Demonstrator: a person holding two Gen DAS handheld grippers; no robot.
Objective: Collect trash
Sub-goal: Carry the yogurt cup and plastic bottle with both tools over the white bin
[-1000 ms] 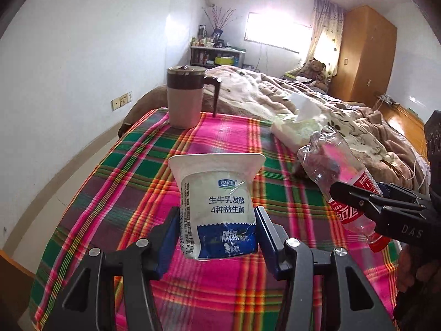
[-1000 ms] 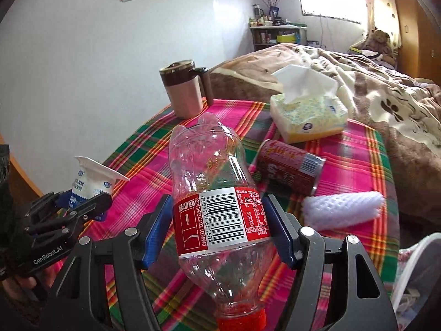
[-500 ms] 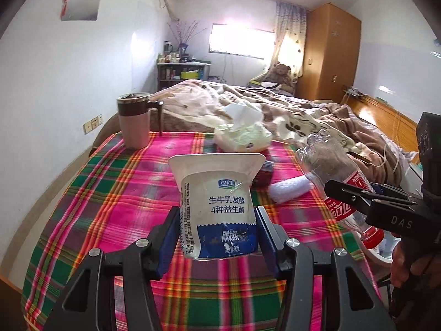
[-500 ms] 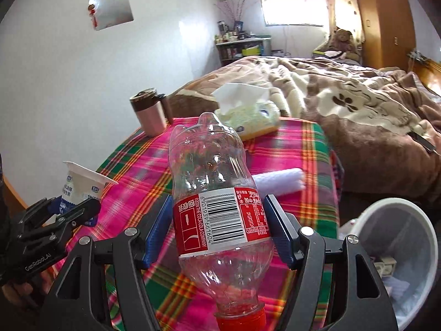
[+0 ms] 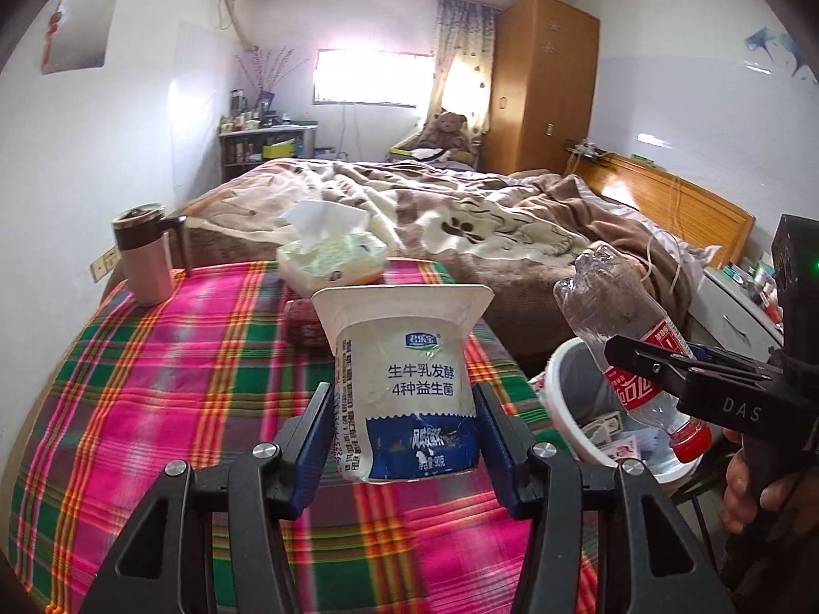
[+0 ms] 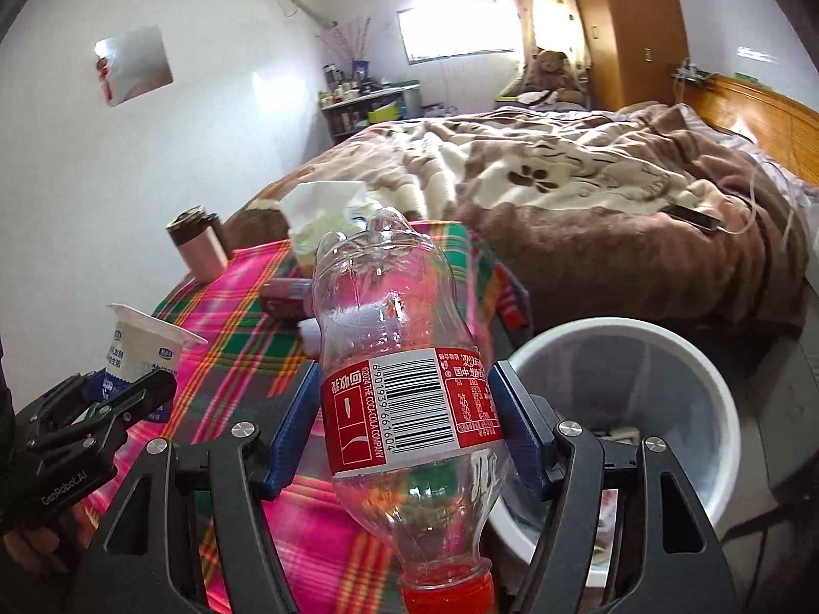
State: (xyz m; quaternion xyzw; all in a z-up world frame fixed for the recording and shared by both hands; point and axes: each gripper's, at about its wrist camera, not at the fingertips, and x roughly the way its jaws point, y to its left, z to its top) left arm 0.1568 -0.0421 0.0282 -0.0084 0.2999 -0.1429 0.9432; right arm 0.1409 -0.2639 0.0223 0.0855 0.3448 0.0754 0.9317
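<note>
Gripping white yogurt cup (image 5: 407, 389) upright: left gripper (image 5: 404, 422), jaws closed on its sides, above plaid desk (image 5: 153, 384). Right gripper (image 6: 404, 409): jaws clamped on clear plastic bottle (image 6: 399, 358), red cap toward camera, beside white trash bin (image 6: 665, 384) at 3 o'clock. Tissue box (image 5: 332, 258) at desk's 12 o'clock edge.

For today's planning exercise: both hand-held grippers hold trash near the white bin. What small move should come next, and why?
Probably carry the right hand-held gripper slightly right, over the white bin, then release. The plastic bottle it clamps hangs at the rim's left edge, not yet above the opening.
</note>
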